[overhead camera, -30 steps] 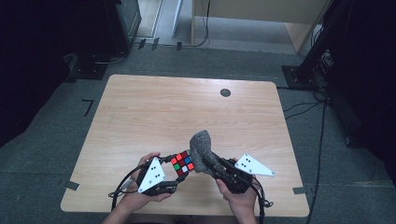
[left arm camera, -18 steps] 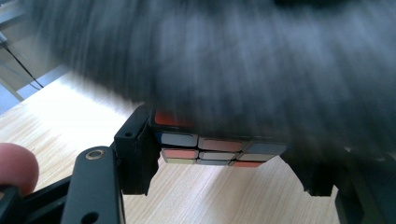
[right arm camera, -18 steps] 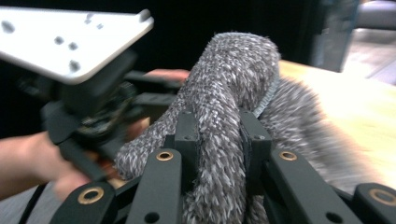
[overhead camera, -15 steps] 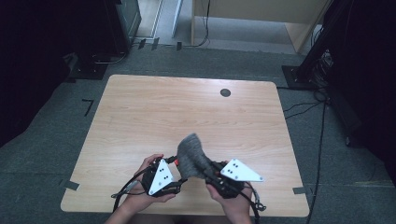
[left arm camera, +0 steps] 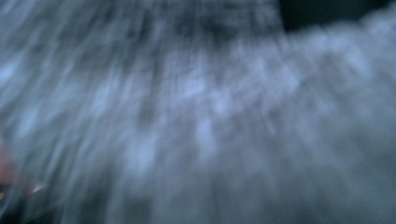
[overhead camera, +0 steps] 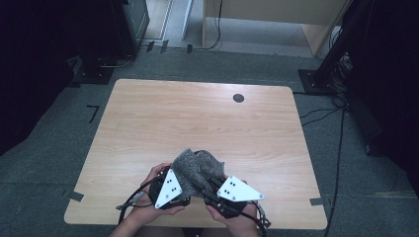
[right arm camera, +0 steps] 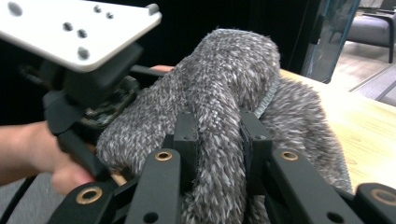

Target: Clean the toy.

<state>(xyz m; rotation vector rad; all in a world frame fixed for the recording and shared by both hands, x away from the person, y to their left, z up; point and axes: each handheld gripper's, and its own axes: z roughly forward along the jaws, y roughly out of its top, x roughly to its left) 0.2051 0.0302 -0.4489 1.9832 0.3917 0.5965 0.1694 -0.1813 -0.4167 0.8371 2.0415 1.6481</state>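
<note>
Since a second ago the grey cloth (overhead camera: 197, 170) has come down over the colour cube my left gripper (overhead camera: 185, 190) was holding, covering it, and my right gripper (overhead camera: 210, 190) slid left with it. Right jaws are clamped on a fold of cloth (right arm camera: 219, 154), steering the wrap. Left jaws are nearly closed; what they grip is hidden under the cloth. The bundle sits at 6 o'clock on the table (overhead camera: 197, 118), close to me for control.
</note>
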